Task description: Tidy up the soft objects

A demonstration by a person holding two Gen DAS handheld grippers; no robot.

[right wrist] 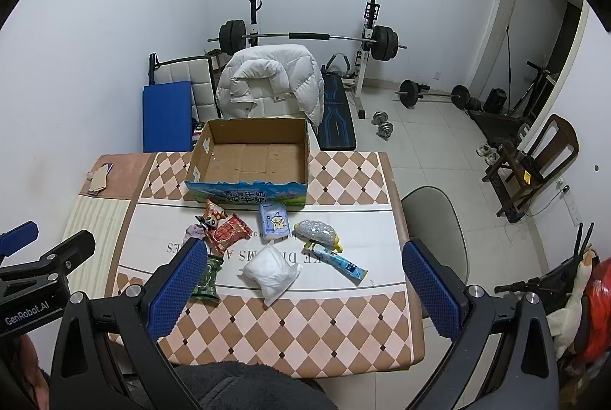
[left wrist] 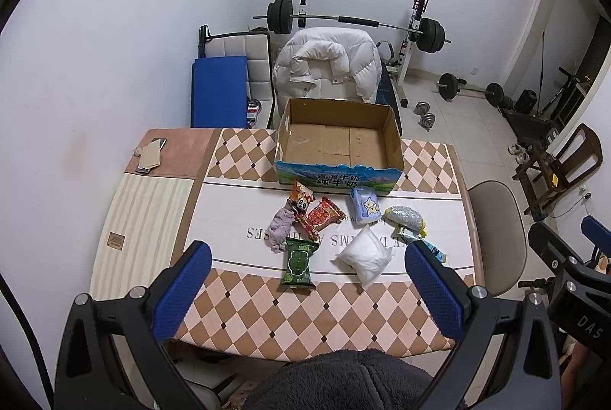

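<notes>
An open, empty cardboard box (left wrist: 340, 138) (right wrist: 252, 158) stands at the table's far side. In front of it lie soft items: a green packet (left wrist: 299, 263) (right wrist: 206, 276), a white pouch (left wrist: 364, 259) (right wrist: 272, 274), a red snack bag (left wrist: 322, 215) (right wrist: 229, 232), a panda packet (left wrist: 301, 200), a purple cloth (left wrist: 278, 226), a blue tissue pack (left wrist: 364, 205) (right wrist: 274, 222), a silver bundle (left wrist: 404, 217) (right wrist: 319, 232) and a blue tube (right wrist: 341, 263). My left gripper (left wrist: 307, 257) and right gripper (right wrist: 305, 257) are both open and empty, high above the table's near side.
A phone and card (left wrist: 151, 154) lie at the table's far left corner. A grey chair (right wrist: 439, 219) stands right of the table. A chair with a white jacket (left wrist: 328, 66), a barbell rack and dumbbells (right wrist: 382, 125) are behind.
</notes>
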